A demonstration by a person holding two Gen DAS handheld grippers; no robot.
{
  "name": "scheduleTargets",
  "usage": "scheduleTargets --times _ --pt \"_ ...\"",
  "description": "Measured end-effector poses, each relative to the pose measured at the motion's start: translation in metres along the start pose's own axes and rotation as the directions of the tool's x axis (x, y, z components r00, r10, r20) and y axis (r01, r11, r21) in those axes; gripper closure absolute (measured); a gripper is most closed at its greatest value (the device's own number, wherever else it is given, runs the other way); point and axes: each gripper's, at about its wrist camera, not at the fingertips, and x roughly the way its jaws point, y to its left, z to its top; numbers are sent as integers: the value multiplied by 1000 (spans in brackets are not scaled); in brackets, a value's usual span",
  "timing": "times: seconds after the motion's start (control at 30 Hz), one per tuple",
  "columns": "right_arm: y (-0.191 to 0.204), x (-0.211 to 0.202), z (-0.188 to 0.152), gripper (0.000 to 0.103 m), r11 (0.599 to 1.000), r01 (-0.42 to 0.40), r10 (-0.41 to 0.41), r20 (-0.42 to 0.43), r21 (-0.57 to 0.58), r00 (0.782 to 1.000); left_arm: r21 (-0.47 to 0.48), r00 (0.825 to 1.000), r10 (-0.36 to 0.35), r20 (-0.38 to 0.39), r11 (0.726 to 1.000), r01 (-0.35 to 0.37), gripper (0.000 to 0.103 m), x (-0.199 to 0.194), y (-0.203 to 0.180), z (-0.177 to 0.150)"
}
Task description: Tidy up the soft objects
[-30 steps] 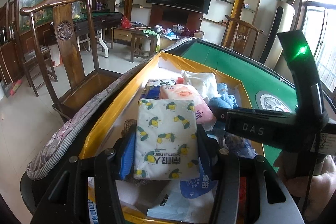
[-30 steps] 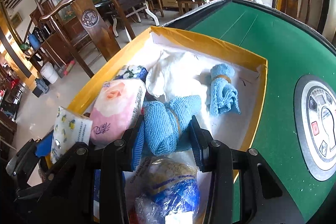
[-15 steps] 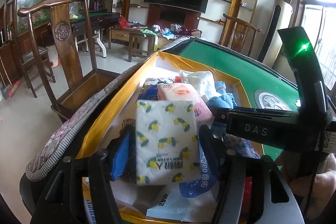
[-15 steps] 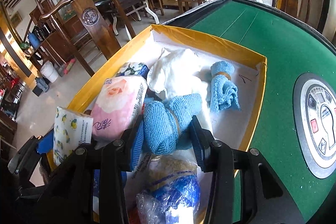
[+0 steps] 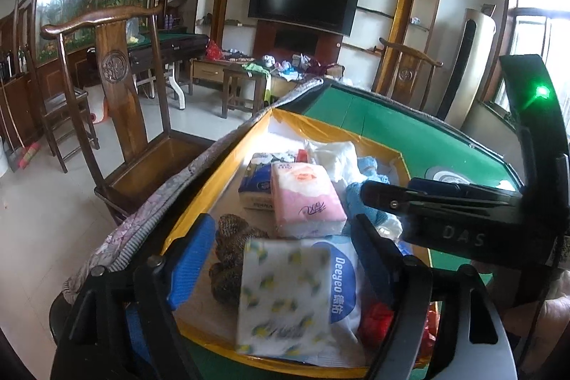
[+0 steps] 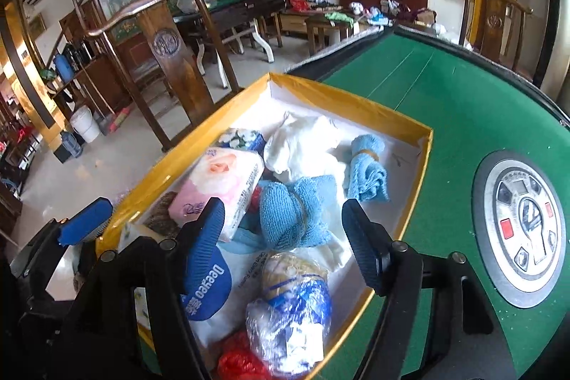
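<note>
box (image 6: 399,116) holds tissue packs (image 5: 285,291), blue towels (image 6: 292,212), white cloth (image 6: 302,141); both grippers' (image 5: 281,259) (image 6: 285,237) jaws opening, pinching nothing; chair (image 5: 117,73) beside table (image 6: 463,116).

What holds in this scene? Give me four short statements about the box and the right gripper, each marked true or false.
1. The yellow-rimmed box sits on a green table. True.
2. The right gripper clamps the blue towel roll. False: its jaws are opening, and the roll lies between them with the pads clear of it.
3. A pink tissue pack lies in the box. True.
4. The box holds only one blue towel roll. False: a second roll lies farther back.
</note>
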Motion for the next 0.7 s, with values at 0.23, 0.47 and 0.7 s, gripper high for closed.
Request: scheduleTargets --times 0.23,0.47,0.7 --pt "-14 -33 -8 34 1000 7 -8 59 19 998 34 997 36 61 999 -38 24 -12 -10 2" --pt "-52 -73 -38 34 996 -16 6 103 91 995 43 999 5 38 999 -7 24 -16 -25 2" --pt "-105 -112 -95 34 987 36 -52 99 157 994 124 1000 13 23 992 -16 24 -24 -63 -3"
